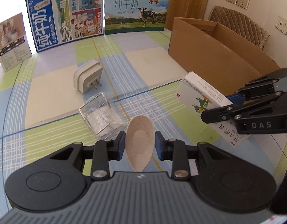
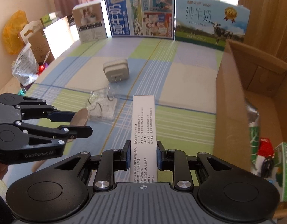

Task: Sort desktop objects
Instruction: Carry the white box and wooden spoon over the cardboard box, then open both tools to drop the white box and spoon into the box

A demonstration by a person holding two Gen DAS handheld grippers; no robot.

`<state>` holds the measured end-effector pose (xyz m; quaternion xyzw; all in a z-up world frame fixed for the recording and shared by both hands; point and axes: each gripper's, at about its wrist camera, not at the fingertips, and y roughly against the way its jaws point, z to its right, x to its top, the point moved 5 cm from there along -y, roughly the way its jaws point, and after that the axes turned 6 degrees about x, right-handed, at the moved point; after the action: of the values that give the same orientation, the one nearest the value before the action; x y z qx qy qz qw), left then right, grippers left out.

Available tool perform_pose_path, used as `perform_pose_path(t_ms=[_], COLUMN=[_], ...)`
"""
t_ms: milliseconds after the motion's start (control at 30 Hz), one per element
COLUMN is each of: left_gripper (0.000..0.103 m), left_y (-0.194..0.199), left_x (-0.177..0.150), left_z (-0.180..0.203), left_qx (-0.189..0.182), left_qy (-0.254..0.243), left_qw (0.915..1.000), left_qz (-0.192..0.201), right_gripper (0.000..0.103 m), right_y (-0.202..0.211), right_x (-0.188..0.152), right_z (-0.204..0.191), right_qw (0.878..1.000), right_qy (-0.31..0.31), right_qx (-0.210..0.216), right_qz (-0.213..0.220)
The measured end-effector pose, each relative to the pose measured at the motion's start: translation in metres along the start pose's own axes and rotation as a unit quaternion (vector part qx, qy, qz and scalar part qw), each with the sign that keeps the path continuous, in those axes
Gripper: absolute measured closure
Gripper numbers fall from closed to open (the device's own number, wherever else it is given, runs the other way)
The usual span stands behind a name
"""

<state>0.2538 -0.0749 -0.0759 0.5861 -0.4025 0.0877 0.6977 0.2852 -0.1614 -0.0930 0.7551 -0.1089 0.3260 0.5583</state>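
Note:
A speckled beige spoon [image 1: 139, 141] stands bowl-up between the blue pads of my left gripper [image 1: 139, 145], which is shut on it above the checked tablecloth [image 1: 55, 97]. In the right wrist view the same spoon [image 2: 81, 117] shows in the left gripper [image 2: 76, 121] at the left. My right gripper [image 2: 142, 155] is shut on a long white medicine box [image 2: 143, 123], held lengthwise above the cloth. From the left wrist view that box [image 1: 197, 95] and the right gripper [image 1: 219, 106] hang at the right, in front of the cardboard box [image 1: 218, 59].
A grey plug adapter [image 1: 88, 78] and a clear packet with a wire hook [image 1: 100, 115] lie mid-table. The open cardboard box [image 2: 234, 97] at the right holds several green and red packages. Milk cartons [image 1: 68, 13] and a small white box [image 1: 11, 41] stand along the back.

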Motion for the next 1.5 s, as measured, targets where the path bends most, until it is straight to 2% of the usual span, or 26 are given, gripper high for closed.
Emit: perform_pose_path(t_ms=[200,367,500,833,1200,1500], left_gripper=[0.075,0.075,0.075,0.075,0.075,0.075], left_y=[0.035,0.064,0.079,0.088,0.056,0.011], left_x=[0.024,0.043,0.055,0.094,0.145,0.168], left_z=[0.033,0.067,0.098,0.160,0.220,0.235], left_qx=[0.005,0.001,-0.005,-0.026,-0.062,-0.090], left_qy=[-0.016,-0.036,-0.051,-0.062,-0.042,0.009], left_qw=[0.9997,0.9989,0.9978,0.9959,0.9948,0.9938], left_qz=[0.015,0.031,0.042,0.061,0.069,0.065], right_gripper=[0.080,0.080,0.080,0.080,0.080,0.080], right_y=[0.055,0.099,0.130,0.189,0.195,0.174], right_x=[0.013,0.013,0.006,-0.001,-0.002,0.000], right_z=[0.001,0.017,0.039,0.110,0.169,0.199], right_qw=[0.999,0.998,0.997,0.993,0.991,0.991], right_qy=[0.010,-0.001,-0.028,-0.048,-0.068,-0.077], right_qx=[-0.012,-0.020,-0.018,-0.071,-0.082,-0.088], right_qz=[0.037,0.056,0.066,0.083,0.077,0.061])
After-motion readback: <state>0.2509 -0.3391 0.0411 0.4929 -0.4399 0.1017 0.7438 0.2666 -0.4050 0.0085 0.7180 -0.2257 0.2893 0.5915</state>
